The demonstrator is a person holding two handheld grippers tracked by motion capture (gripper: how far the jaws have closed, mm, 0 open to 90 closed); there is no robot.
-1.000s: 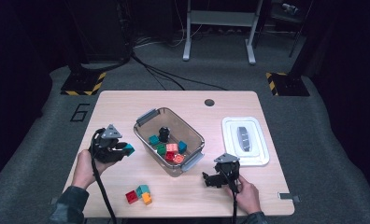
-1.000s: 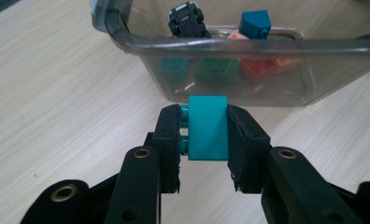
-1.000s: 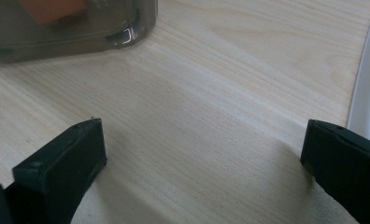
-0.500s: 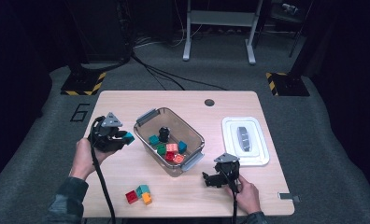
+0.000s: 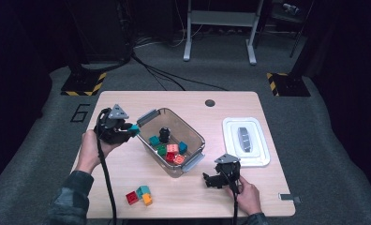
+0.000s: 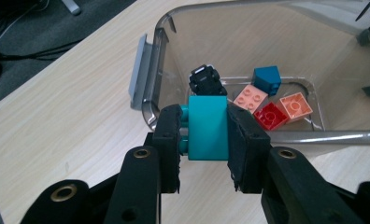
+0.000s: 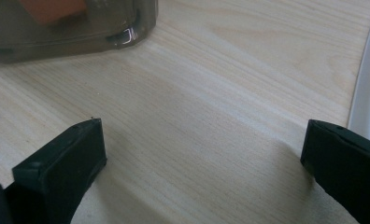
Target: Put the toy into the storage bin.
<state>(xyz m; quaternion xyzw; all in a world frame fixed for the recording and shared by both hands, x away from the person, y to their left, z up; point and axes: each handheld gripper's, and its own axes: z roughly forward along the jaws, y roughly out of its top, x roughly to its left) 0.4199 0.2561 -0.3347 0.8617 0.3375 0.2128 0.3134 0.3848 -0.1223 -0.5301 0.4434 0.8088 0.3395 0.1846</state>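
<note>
Teal brick [image 6: 208, 127] clamped between the left gripper's [image 6: 206, 140] jaws, poised just short of the clear bin's [image 6: 155, 70] near rim; bin interior lies straight ahead. Right gripper [image 7: 202, 154] wide open, empty, over the desk [image 7: 211, 93].

High view: fixed above the person's edge, facing forward and down; whole pale wooden table [image 5: 127, 173] in frame, from some way off. Left gripper view: close, low, facing the clear plastic rectangular bin [image 6: 164, 28] at 12 o'clock, its grey latch [image 6: 140, 70] at 11. Right gripper view: very close to the tabletop; bin corner [image 7: 127, 32] at 11 o'clock, white plastic lid [image 7: 365, 93] at 3. All three views share the bin.
</note>
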